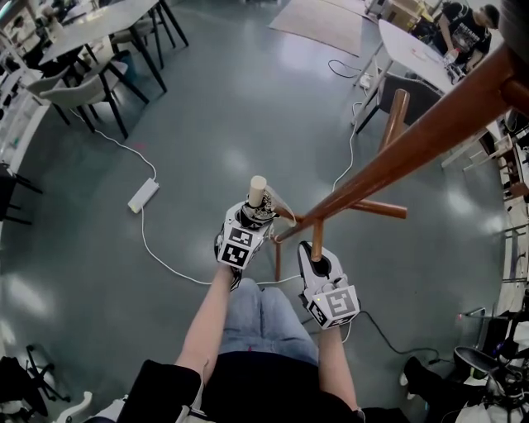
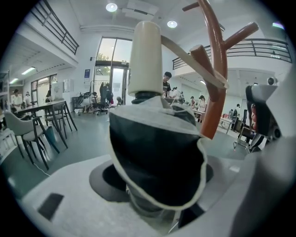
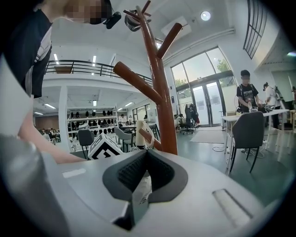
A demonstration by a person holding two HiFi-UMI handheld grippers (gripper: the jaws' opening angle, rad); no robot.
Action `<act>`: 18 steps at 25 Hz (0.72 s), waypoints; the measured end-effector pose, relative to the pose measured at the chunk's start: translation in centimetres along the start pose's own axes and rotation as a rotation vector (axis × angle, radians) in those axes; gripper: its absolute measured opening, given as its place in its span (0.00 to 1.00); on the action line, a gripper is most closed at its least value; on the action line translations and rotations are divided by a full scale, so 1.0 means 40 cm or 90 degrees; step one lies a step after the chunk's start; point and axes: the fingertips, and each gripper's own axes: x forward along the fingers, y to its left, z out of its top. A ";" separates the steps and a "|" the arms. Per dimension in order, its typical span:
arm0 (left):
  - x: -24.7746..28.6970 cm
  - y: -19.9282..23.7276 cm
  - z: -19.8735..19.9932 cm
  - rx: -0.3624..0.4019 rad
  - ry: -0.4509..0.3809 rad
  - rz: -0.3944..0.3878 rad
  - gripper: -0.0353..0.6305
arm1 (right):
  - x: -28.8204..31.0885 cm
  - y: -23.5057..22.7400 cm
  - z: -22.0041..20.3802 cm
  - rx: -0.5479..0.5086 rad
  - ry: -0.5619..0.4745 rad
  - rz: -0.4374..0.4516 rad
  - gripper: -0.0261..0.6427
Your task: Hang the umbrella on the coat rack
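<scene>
We found the hall brightly and evenly lit. In the left gripper view, round ceiling lights [image 2: 111, 7] at the top and tall glazed doors [image 2: 111, 69] at centre left supplied the light. In the right gripper view, the windows [image 3: 203, 88] at centre right were washed out to near white. In the head view, the grey floor [image 1: 248, 91] carried broad, soft glare patches at the left and right edges, and shadows were faint and soft-edged. Both gripper views curved strongly toward black, vignetted corners. The umbrella [image 2: 157, 157], filling the lower centre, was out of focus, while the background behind it was sharp.
</scene>
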 end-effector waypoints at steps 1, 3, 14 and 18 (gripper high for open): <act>0.003 -0.007 -0.006 -0.002 -0.001 -0.003 0.50 | 0.001 -0.002 -0.001 0.001 -0.002 -0.001 0.05; 0.009 -0.026 -0.026 -0.008 0.001 -0.010 0.51 | 0.003 -0.008 -0.004 0.006 -0.008 -0.005 0.05; 0.042 -0.150 -0.183 0.005 0.066 -0.056 0.52 | -0.003 -0.007 -0.015 0.006 -0.015 -0.014 0.05; 0.061 -0.188 -0.234 0.023 0.097 -0.079 0.52 | -0.006 0.001 -0.013 0.003 -0.016 -0.011 0.05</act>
